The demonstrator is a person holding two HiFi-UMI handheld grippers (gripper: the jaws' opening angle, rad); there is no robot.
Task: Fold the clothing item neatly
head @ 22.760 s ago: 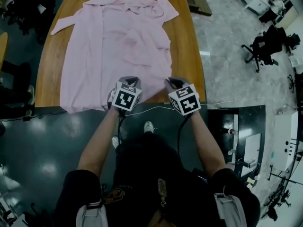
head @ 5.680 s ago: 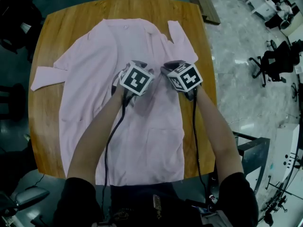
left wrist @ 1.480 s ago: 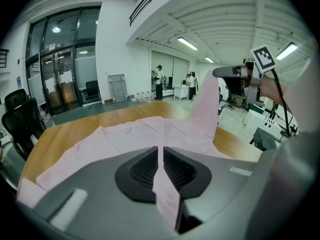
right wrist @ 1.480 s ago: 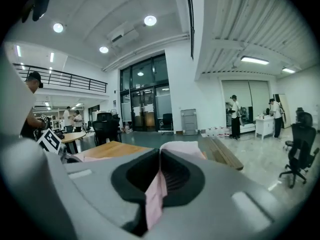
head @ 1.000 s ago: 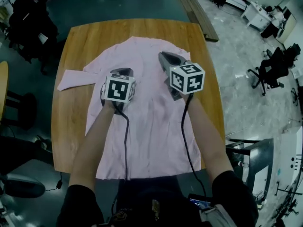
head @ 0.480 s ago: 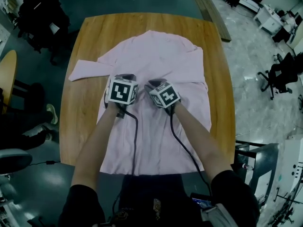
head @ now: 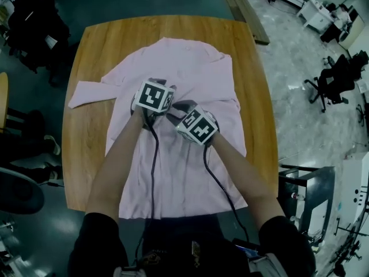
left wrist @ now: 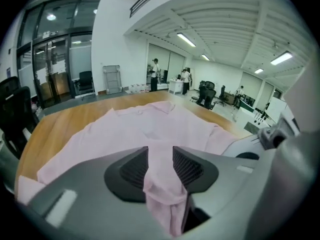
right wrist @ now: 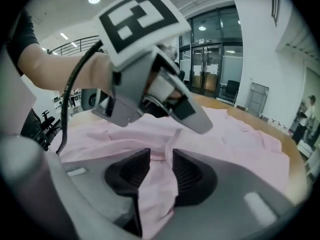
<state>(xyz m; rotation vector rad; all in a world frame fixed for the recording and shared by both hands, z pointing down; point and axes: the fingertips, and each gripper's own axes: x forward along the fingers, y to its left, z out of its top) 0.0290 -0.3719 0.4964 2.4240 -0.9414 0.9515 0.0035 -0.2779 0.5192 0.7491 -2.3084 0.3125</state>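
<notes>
A pink shirt [head: 190, 56] spread over the wooden table [head: 86, 143].
Jaws of left gripper [left wrist: 160, 161] and right gripper [right wrist: 161, 164] have just been opening: narrowly apart, shirt cloth between each.

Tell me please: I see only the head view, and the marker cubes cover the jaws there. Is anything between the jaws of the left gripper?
Observer: Yes. The left gripper view shows a bunched fold of the pink shirt lying between the jaws of the left gripper. The jaws have just been opening and now stand apart.
Operator: And the right gripper, is it empty?
Observer: No. In the right gripper view, the right gripper also has a fold of the pink shirt between its jaws. They too have just been opening and stand apart.
</notes>
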